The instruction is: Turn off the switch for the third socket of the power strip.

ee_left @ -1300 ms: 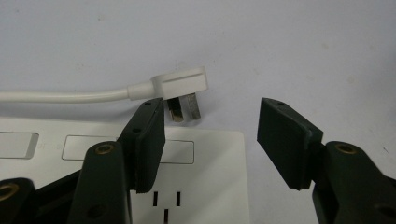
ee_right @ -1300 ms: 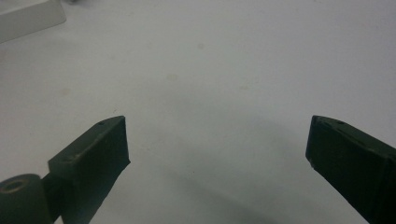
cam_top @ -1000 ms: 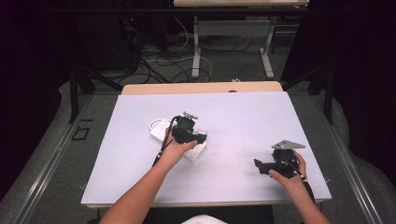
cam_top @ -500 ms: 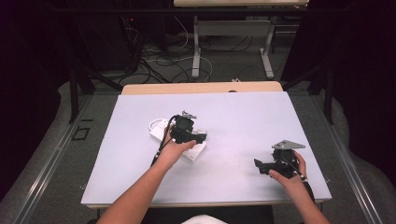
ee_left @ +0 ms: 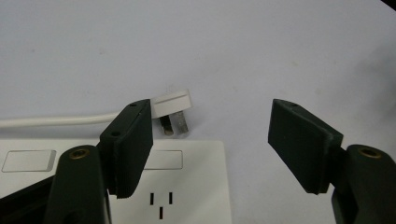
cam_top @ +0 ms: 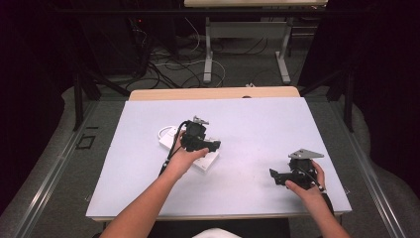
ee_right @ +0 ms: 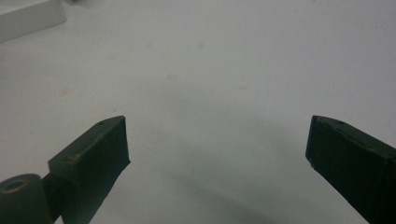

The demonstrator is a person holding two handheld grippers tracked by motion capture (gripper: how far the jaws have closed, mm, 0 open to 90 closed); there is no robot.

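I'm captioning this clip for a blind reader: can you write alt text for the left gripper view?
Two black claw jaws stand open over a white power strip lying on a pale table. Just beyond the strip lies a white plug with metal prongs, its white cord running off to the left; nothing is between the jaws.

High view overlooks the table [cam_top: 257, 119]; claw cameras skim it closely.

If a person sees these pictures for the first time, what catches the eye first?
First, the white power strip lying left of centre on the pale table, with the left tongs poised over it; their jaws have just been opening and hold nothing. Just beyond the strip's end lies a white plug on its cable, prongs bare, not plugged in. The right tongs rest open near the table's right front corner.
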